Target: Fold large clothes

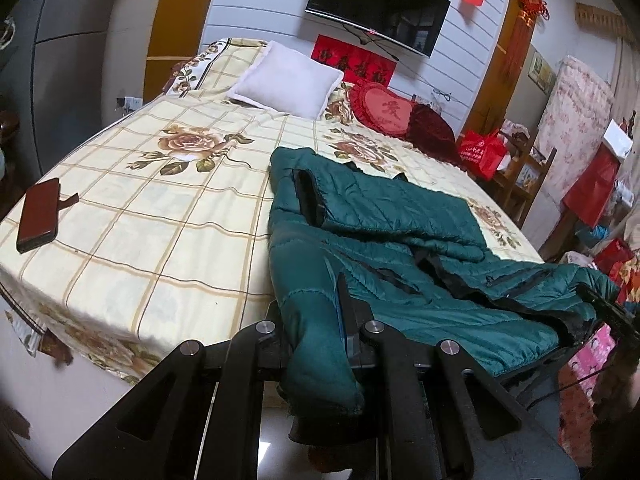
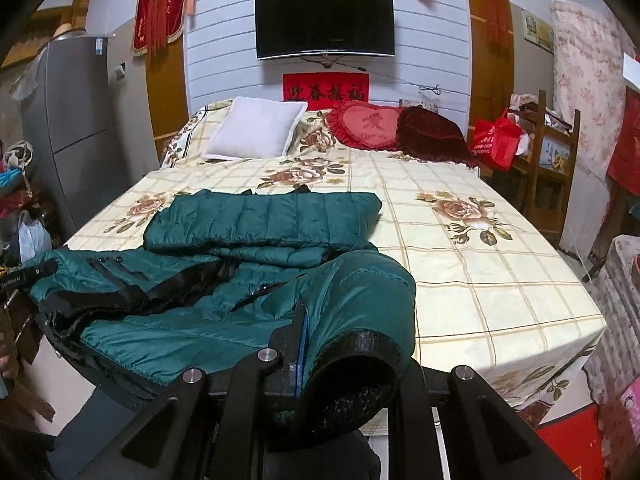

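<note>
A bed (image 1: 132,208) with a cream sheet checked in tan and printed with brown roses fills most of both views, its head against a white slatted wall below a dark television (image 2: 325,23). A teal quilted jacket (image 1: 400,240) lies spread across the foot of the bed, its lower part hanging over the near edge; one part is folded over the body toward the pillows, and black zip lines and black lining show along the open front. At the head of the bed sit a white pillow (image 2: 256,133), a red heart-shaped cushion (image 2: 368,125) and, just beside it, a dark red cushion (image 2: 434,136). A grey refrigerator (image 2: 68,120) stands by the bed's side, and a red bag (image 2: 498,140) rests on wooden furniture on the other side. A dark brown wallet-like case (image 1: 38,214) lies on the sheet, well apart from the jacket. The left tool (image 1: 320,320) is closed narrow on a teal sleeve, whose cuff end droops below the jaws. The right tool (image 2: 320,344) is likewise pinched on the other sleeve, whose black cuff curls open in front of the camera.
</note>
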The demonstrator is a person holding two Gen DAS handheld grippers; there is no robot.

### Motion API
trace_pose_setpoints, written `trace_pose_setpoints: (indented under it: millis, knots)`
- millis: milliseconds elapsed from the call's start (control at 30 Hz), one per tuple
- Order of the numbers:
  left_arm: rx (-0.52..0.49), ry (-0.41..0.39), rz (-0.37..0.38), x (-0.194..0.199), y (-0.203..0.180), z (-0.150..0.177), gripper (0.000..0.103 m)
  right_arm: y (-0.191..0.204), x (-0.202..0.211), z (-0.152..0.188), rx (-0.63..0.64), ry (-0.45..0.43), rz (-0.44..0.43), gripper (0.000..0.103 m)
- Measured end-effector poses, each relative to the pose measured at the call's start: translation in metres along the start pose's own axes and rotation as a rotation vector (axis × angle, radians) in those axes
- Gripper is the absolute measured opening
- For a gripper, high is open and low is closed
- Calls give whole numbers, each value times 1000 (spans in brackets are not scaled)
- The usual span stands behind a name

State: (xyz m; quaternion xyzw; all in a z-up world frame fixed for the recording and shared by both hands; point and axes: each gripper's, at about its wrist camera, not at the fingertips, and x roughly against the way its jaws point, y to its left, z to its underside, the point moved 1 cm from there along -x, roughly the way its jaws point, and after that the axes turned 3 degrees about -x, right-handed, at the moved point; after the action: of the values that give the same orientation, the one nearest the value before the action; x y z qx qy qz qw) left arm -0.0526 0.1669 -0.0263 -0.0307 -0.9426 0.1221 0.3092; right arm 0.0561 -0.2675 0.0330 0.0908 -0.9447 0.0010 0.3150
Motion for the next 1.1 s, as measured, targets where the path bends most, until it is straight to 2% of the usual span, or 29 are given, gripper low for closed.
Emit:
trace_pose_setpoints:
  millis: [200, 533, 700, 800, 1000, 1100]
  knots:
    - [7, -30, 2, -1, -2, -15, 11, -6, -3, -15, 7, -13, 22, 15]
    - [-15, -86, 8, -26, -14, -83, 11, -5, -33, -65, 9, -49, 50, 15]
    - [-14, -87, -5, -49, -15, -113, 11, -3, -46, -83, 3, -70, 59, 15]
    - [28, -76, 1, -60, -8, -124, 11, -5, -57, -91, -31, -74, 56, 15]
    - [5, -81, -36, -83, -12, -154, 11, -3, -81, -116, -49, -88, 76, 15]
    - [25, -70, -53, -105, -8, -170, 11, -7, -102, -136, -64, -82, 72, 15]
